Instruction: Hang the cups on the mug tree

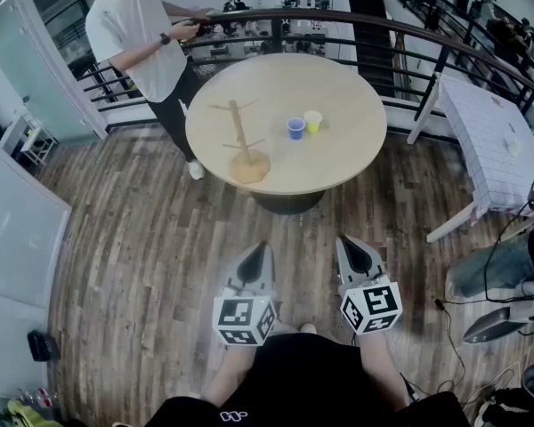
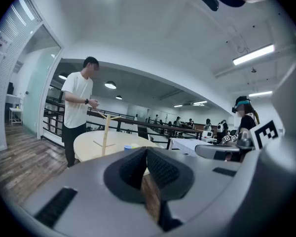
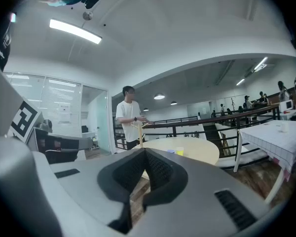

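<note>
Operator and hand-held rig, appearance
Grey moulded shells on left gripper (image 1: 259, 249) and right gripper (image 1: 346, 242), black ribbed pads (image 2: 160, 169); each bears a white cube (image 1: 244, 319) with black square markers. Operator wears black top (image 1: 294, 376), small white logo (image 1: 232, 414).

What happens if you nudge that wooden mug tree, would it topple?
The mug tree looks tall and thin, so a high push might tip it. Its broad base probably steadies it. Being wood, it is likely stiff.

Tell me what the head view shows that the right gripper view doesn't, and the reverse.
Head view only: the round base of the mug tree, and the marker cube on the right gripper. Right gripper view only: the ceiling light and that gripper's shut fingers up close. Both: the round table, mug tree, blue cup, yellow cup, and the standing person.
</note>
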A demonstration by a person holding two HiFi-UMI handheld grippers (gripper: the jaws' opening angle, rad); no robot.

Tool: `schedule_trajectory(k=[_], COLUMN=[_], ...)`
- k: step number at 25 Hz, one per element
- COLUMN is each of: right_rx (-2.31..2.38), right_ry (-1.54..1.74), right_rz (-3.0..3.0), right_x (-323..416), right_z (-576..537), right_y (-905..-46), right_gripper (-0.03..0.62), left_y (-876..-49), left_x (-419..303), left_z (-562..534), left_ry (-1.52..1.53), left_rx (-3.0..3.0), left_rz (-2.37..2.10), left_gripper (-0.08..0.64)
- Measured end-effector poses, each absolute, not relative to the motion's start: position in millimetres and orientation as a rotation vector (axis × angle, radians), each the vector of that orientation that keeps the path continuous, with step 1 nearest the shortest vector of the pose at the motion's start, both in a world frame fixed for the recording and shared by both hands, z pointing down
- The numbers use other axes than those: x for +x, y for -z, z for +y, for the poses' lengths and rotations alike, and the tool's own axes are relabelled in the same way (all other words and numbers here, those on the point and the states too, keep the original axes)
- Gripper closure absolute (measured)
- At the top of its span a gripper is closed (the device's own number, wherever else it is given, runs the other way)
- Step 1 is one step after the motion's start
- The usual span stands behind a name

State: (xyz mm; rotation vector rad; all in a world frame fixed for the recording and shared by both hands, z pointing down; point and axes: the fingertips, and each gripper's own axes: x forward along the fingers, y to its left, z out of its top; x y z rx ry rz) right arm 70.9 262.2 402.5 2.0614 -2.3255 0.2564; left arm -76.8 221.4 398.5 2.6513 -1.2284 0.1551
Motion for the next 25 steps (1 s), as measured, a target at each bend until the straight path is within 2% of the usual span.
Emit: schedule_trajectory(k=[25], right_rx=[2.035], right_ry=[-0.257], right_rz=[-2.276], right_x=[89.9], right_z=[249.6], right_y=[-418.0], right_gripper=[0.583], left_y=[-410.5], left_x=[-55.4], left_z=[213.6], left_ry=[-0.195], left_rx=[2.625], left_rz=[-1.236], left_gripper=[0.548])
